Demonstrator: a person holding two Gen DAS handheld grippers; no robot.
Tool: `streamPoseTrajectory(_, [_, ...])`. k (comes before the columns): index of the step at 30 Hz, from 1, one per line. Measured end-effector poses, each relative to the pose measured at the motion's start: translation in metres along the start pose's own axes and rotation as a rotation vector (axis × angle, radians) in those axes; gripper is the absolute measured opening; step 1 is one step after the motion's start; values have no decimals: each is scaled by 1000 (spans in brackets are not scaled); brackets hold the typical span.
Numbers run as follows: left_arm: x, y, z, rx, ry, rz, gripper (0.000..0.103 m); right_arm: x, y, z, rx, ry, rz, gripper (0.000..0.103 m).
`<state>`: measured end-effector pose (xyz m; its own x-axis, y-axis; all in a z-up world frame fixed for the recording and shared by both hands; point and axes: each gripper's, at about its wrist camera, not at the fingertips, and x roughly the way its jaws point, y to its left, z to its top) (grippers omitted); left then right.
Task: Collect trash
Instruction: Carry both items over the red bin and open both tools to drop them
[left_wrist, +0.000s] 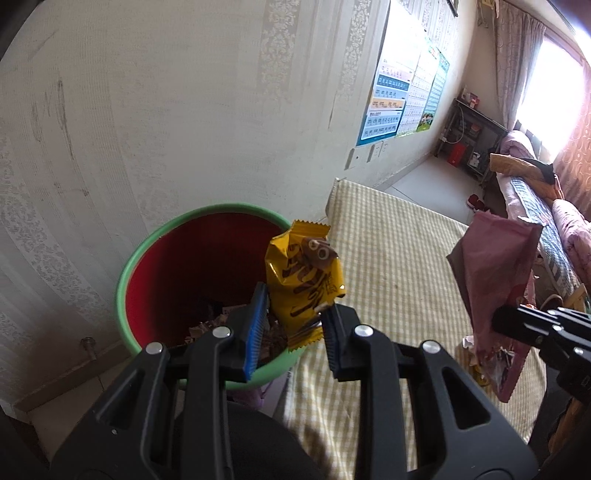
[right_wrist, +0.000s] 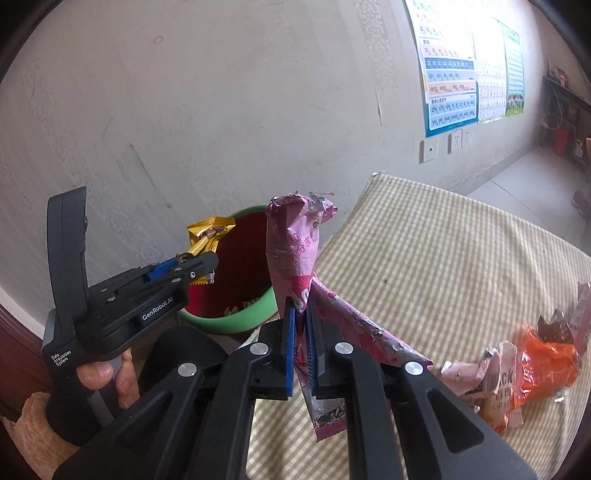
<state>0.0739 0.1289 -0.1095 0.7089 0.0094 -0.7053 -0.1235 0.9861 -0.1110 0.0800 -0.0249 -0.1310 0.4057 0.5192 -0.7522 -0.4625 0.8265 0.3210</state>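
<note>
— Over the red bin (left_wrist: 199, 273) at lower centre of the left wrist view, we have our left gripper (left_wrist: 291, 325) spread wide, with the yellow snack wrapper (left_wrist: 304, 280) standing between the blue pads. It leans on the right-hand pad only, so we judge it is being let go so that it drops inside the green rim.

— And which way does it point?

— Its long axis runs nearly upright, crimped end toward the top of the frame, lower end tucked down by the fingers. In the right wrist view, left of centre, the wrapper sits right at the bin's near rim.

— What of our other hand?

— Our right gripper (right_wrist: 301, 347) at bottom centre is pressed together on the pink bag (right_wrist: 295, 258), pinching it low on its body. That bag also stands upright, torn mouth up, tail hanging below the pads. We hold it clear of the checked cloth (right_wrist: 443, 258), probably waiting its turn at the bin.

— Anything left?

— An orange packet (right_wrist: 546, 362) and torn pieces lie at lower right on the cloth.
</note>
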Motion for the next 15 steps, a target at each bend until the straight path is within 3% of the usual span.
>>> streamPoseTrajectory(10, [-1, 36, 5, -59, -5, 19, 27, 26, 23, 10, -45, 30, 27, 7])
streamPoseTrajectory(15, [11, 55, 11, -53, 5, 74, 27, 47, 36, 26, -37, 30, 71, 7])
